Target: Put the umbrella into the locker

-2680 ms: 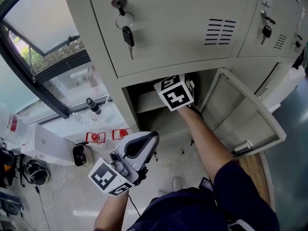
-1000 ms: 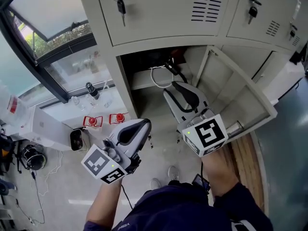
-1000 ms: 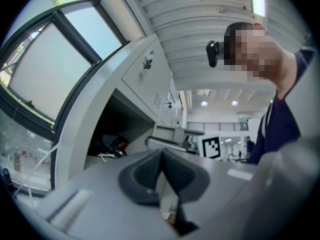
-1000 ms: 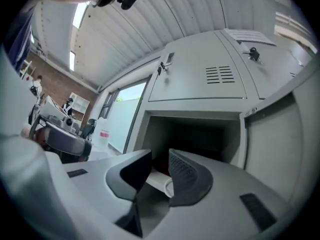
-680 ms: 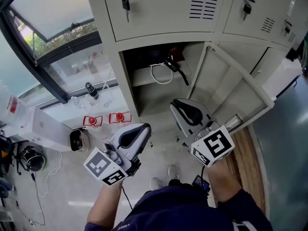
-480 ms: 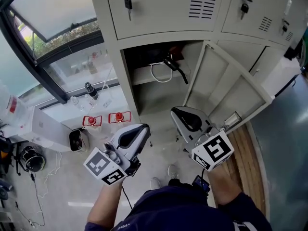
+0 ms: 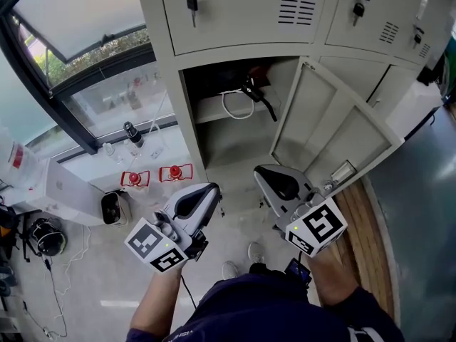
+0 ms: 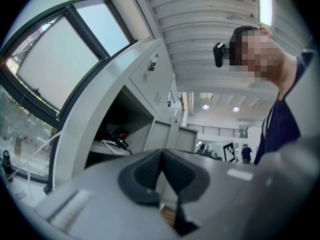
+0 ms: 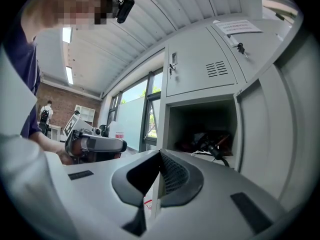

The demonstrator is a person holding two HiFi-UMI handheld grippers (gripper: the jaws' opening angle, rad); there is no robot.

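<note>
The dark umbrella lies on the shelf inside the open locker compartment, with a white cord loop beside it. It also shows as a dark bundle in the left gripper view and in the right gripper view. Both grippers are outside the locker, low in front of it, apart from the umbrella. My right gripper is shut with nothing between its pads. My left gripper hangs to its left, pads together and empty.
The locker door stands swung open to the right. Keys hang in the upper doors. Two red items, a black device and a bottle stand by the window at left. My shoe shows below.
My right gripper has come out of the locker and drawn back and down toward my body, leaving the umbrella on the shelf. The left gripper has barely moved.
</note>
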